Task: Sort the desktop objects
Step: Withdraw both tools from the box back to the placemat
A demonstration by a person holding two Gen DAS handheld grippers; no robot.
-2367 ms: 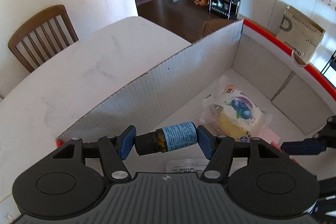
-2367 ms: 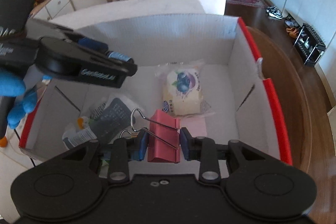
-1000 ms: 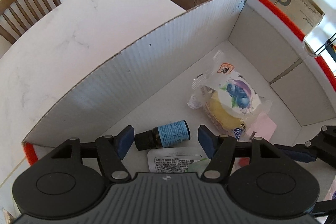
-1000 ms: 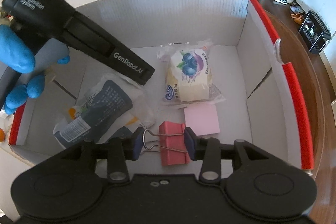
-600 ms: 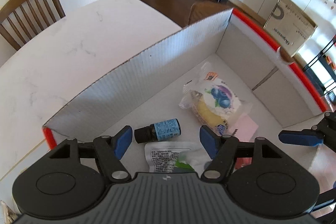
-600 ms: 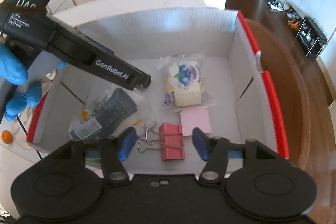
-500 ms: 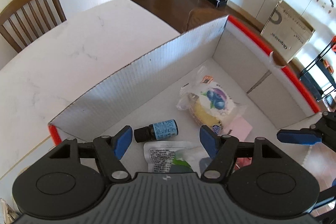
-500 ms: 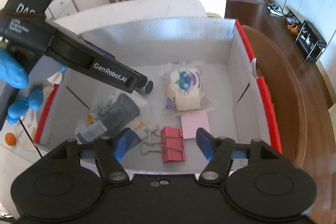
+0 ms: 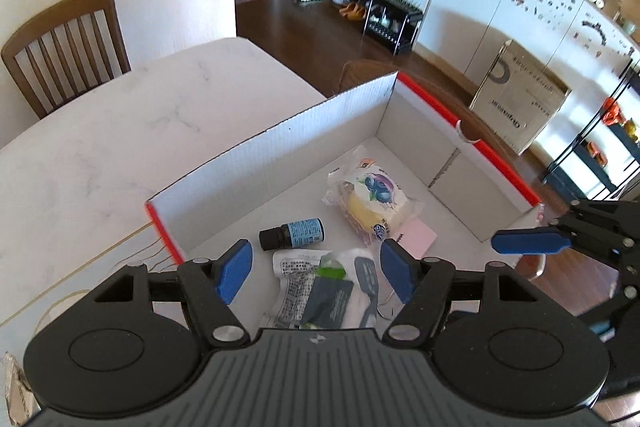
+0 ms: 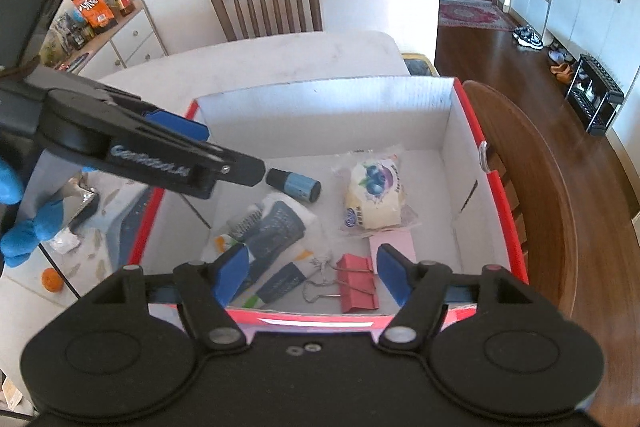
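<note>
Inside, corrugated cardboard box (image 10: 328,107), round glass bottle (image 10: 294,185), crinkly plastic packet (image 10: 374,195).

Small dark bottle (image 9: 291,233) with blue label is lying on its side on the box (image 9: 280,151) floor. Pink binder clip (image 10: 357,283) is lying flat by the near wall, touching the pink sticky pad (image 10: 391,241). Blueberry snack pack (image 10: 374,195) and grey pouches (image 10: 276,227) are resting between.

In my red-edged white cardboard box (image 10: 448,115) I count one blue-labelled dark glass bottle (image 10: 294,185), one blueberry-printed cake packet (image 10: 374,195), one pink sticky-note pad (image 10: 392,242), one red binder clip (image 10: 356,287) and two blue-grey sachets (image 10: 276,229).
</note>
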